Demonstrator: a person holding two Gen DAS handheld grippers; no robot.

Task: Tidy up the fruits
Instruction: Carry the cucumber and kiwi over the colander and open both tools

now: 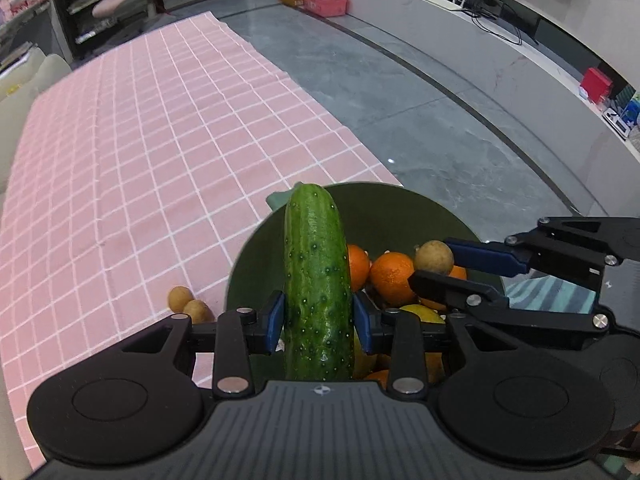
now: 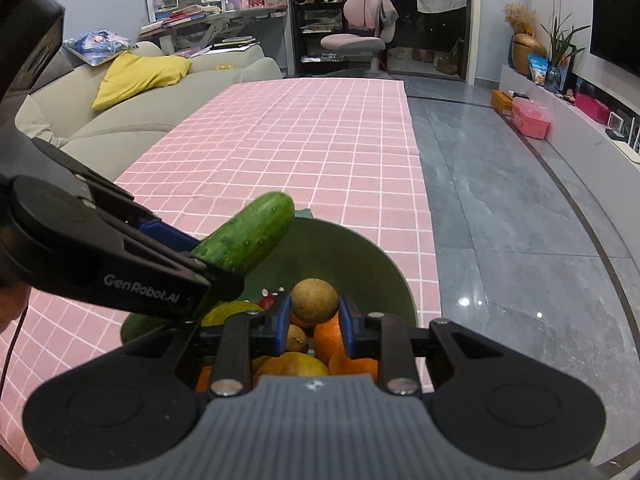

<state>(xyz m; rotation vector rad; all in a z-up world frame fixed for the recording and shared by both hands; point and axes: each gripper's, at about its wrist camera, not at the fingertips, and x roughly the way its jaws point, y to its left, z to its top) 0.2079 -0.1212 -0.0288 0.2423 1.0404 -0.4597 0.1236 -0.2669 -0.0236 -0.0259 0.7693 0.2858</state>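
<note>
Clamped between my left claw's (image 1: 319, 320) blue pads, the cucumber (image 1: 316, 280) stands nearly along the fingers, its tip poking out over the near rim of the green bowl (image 1: 400, 208). It looks firm and fairly heavy for its width, with a waxy, bumpy skin that could slide, so I judge a hold around the middle, as now, safest. My right claw (image 2: 313, 312) is closed on a small round tan fruit (image 2: 313, 300) just above the piled oranges (image 1: 391, 278) and a yellow fruit (image 2: 296, 364) in the bowl; it seems light and hard, easy to pinch across its width. Two more tan fruits (image 1: 188, 304) lie on the pink checked cloth (image 1: 140, 160) over the table, just beside the bowl. Beyond are a grey stone floor (image 2: 500, 200), a sofa (image 2: 160, 100) and a pink chair (image 2: 360, 36).
</note>
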